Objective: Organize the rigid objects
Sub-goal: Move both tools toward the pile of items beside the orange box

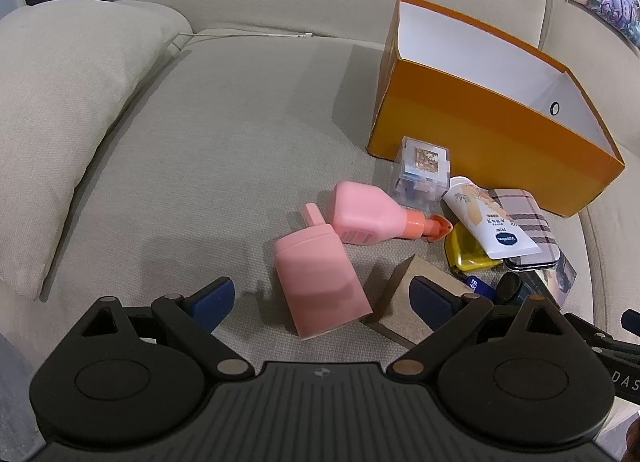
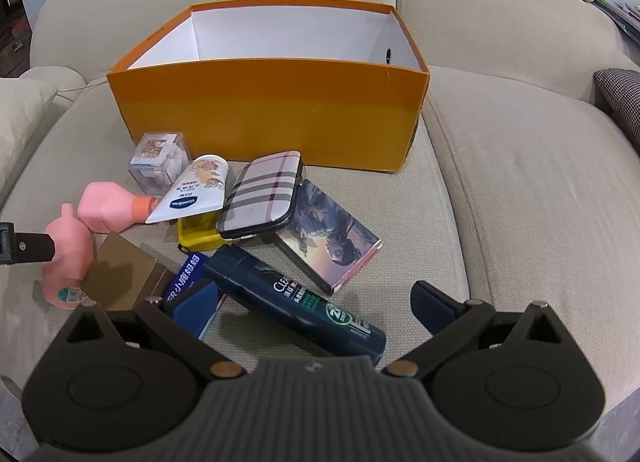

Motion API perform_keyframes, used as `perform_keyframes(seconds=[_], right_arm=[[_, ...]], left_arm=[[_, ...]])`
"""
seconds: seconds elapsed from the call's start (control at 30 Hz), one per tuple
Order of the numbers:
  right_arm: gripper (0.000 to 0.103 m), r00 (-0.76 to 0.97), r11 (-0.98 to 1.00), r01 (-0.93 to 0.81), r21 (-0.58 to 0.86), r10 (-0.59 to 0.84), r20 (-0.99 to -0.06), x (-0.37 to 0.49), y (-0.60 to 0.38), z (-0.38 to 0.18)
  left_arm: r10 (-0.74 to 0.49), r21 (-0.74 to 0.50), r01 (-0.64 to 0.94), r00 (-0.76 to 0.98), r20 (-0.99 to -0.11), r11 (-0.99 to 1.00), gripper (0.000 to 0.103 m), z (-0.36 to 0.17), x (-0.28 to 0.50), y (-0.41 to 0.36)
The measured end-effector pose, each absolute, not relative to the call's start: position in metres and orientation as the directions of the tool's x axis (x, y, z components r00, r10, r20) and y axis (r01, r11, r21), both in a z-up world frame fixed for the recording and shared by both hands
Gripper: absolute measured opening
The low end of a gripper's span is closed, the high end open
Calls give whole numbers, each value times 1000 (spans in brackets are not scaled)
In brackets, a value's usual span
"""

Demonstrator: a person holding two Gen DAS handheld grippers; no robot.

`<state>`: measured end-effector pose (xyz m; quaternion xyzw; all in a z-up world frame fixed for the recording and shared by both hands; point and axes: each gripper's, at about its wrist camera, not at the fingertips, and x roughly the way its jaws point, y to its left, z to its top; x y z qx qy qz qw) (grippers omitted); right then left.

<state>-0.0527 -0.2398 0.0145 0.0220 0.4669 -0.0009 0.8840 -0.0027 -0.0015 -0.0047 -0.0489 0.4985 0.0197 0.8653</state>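
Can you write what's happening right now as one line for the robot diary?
left tongs: open over pink bottle | right tongs: open over dark shampoo bottle | orange box: looks empty

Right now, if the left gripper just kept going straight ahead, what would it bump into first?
Most likely the pink bottle lying on the sofa cushion, right between the open left gripper's fingers. Depth is hard to judge.
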Motion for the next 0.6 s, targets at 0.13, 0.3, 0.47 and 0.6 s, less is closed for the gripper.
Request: perform_keyframes(seconds=[0.13,0.3,0.47,0.6], right_arm=[[102,562,999,26,39,18,-827,-52,-241,14],[102,559,999,24,39,19,-829,-52,-241,14],[102,559,999,28,41,18,-829,-52,-241,14],[102,559,999,27,42,20,-829,-51,-241,14]], left_arm=[[-15,-67,-88,496,-868,994,103,-9,3,-3],[-10,-61,-88,494,-870,994,103,-12,4,-3],[-1,-55,-97,486,-874,994,103,-16,6,0],[12,-48,-112,480,-877,993,103,-21,10,3]])
